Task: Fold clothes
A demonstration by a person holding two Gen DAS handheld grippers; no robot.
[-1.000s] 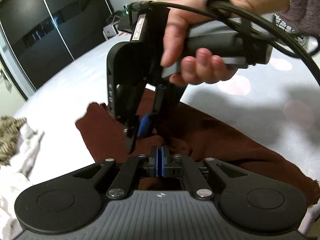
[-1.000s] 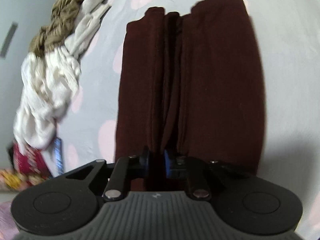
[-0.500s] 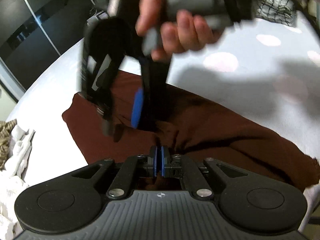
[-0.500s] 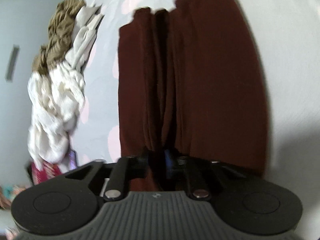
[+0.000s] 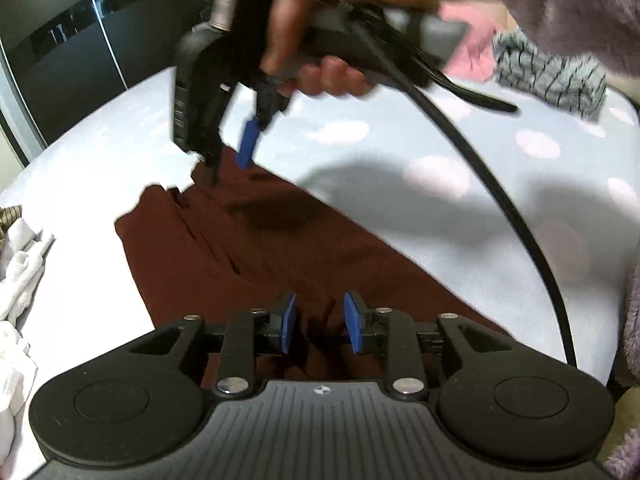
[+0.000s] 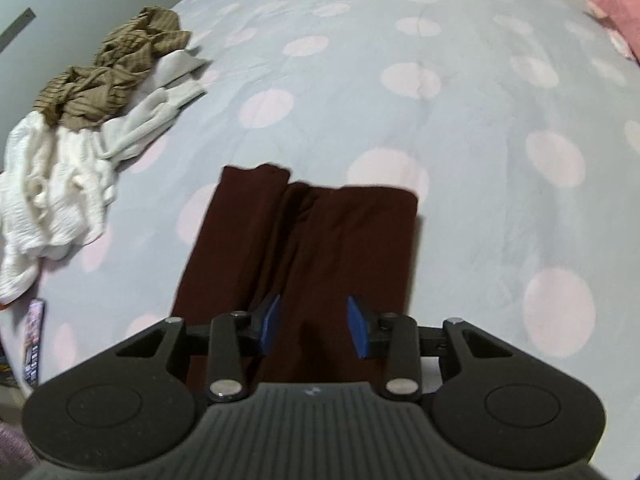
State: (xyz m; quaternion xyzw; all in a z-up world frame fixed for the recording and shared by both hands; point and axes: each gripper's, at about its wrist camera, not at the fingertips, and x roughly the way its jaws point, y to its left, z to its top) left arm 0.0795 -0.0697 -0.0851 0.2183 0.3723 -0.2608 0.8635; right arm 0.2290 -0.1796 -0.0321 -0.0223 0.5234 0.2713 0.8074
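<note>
— Both let go, then? The left hand-held gripper [image 5: 318, 322] has its blue pads spread, with the maroon garment [image 5: 256, 256] lying loose just under and ahead of them on the bed [image 5: 400, 184].

— Yes, and the right hand-held gripper [image 6: 313, 326] is spread too, hanging above the near end of the same cloth, apart from it, I think.

— It's folded lengthwise into a long strip. I'd say the next fold is end to end.

— Then pinch both layers at the near corners, not the middle ridge, lift evenly, and keep clear of the pale heap [image 6: 60, 184] off to the left.
</note>
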